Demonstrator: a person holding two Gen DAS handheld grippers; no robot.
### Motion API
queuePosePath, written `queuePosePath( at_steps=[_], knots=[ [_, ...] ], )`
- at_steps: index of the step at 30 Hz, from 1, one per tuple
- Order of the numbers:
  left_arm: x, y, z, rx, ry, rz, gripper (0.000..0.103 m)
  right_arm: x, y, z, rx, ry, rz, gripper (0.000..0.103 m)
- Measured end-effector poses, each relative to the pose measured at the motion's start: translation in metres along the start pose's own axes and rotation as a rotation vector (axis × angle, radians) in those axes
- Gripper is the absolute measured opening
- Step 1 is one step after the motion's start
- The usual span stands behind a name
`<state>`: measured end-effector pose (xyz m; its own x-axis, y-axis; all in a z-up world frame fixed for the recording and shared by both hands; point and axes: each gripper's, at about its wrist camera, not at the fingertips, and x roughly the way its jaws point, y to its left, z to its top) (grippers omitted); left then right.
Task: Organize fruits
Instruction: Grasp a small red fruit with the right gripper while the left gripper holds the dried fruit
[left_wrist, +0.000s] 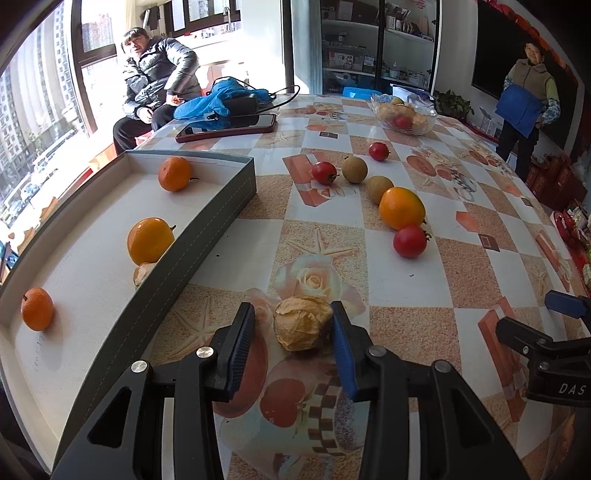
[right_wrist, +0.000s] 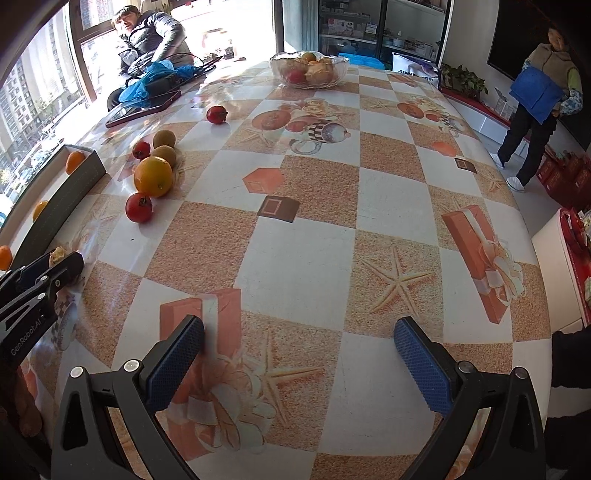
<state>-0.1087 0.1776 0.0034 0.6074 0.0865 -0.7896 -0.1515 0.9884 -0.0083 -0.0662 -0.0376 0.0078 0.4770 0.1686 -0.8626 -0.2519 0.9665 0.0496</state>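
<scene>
My left gripper (left_wrist: 293, 321) is open around a tan papery-husked fruit (left_wrist: 302, 326) lying on the table; the right pad touches it, the left pad stands apart. A grey shallow box (left_wrist: 221, 206) at the left holds three orange fruits (left_wrist: 149, 240) and one husked fruit (left_wrist: 142, 274). On the table lie a large orange (left_wrist: 402, 207), three red fruits (left_wrist: 410, 241) and two brown round fruits (left_wrist: 378, 189). My right gripper (right_wrist: 299, 341) is open and empty over bare table, and shows at the right edge of the left wrist view (left_wrist: 565, 317).
A glass bowl (right_wrist: 308, 70) with fruit stands at the far end. A tablet (left_wrist: 227, 129) and a blue bag (left_wrist: 221, 98) lie at the far left. A seated person (left_wrist: 155, 77) and a standing person (left_wrist: 526, 107) are beyond the table.
</scene>
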Motion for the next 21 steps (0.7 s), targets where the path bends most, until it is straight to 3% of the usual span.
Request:
queuePosePath(
  at_steps=[10, 14, 15, 16, 19, 21],
  knots=[
    [-0.003, 0.032, -0.004, -0.013, -0.001, -0.034, 0.046, 0.032, 0.086, 0.057, -0.065, 0.0, 0.092, 0.1],
    [-0.002, 0.028, -0.003, 0.0, -0.009, -0.021, 0.048, 0.032, 0.107, 0.063, -0.117, -0.037, 0.064, 0.072],
    [-0.001, 0.027, -0.002, -0.004, -0.008, -0.019, 0.048, 0.03, 0.108, 0.063, -0.12, -0.041, 0.064, 0.055],
    [0.0, 0.027, -0.001, -0.012, -0.007, -0.018, 0.048, 0.027, 0.107, 0.063, -0.118, -0.048, 0.063, 0.026],
    [0.0, 0.025, -0.001, -0.033, -0.009, -0.017, 0.044, 0.022, 0.089, 0.058, -0.066, -0.051, 0.092, 0.025],
    [-0.001, 0.021, -0.002, -0.031, -0.016, -0.034, 0.031, 0.016, 0.068, 0.047, -0.04, -0.059, 0.108, 0.025]
  ],
)
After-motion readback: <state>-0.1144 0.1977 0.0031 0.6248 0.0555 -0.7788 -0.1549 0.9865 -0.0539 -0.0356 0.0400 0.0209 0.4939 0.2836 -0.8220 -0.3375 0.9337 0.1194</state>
